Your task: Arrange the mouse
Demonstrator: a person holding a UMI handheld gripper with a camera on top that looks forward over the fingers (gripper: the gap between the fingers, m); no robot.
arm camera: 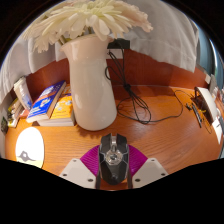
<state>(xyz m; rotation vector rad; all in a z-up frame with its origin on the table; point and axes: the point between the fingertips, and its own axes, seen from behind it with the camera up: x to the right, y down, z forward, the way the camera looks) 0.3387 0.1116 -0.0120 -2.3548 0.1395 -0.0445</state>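
Note:
A black and grey computer mouse [113, 157] sits between my two fingers, its front pointing ahead toward a white vase. My gripper [113, 168] is shut on the mouse: the magenta pads [90, 160] press against its left and right sides. The mouse is over the wooden table [160, 135], just in front of the vase's base. I cannot tell whether it rests on the table or is lifted a little.
A tall white vase [90, 85] with white flowers stands just beyond the mouse. Books [47, 101] and a white round disc [29, 148] lie to the left. Black cables [150, 108] run across the table on the right, toward a white object [211, 105].

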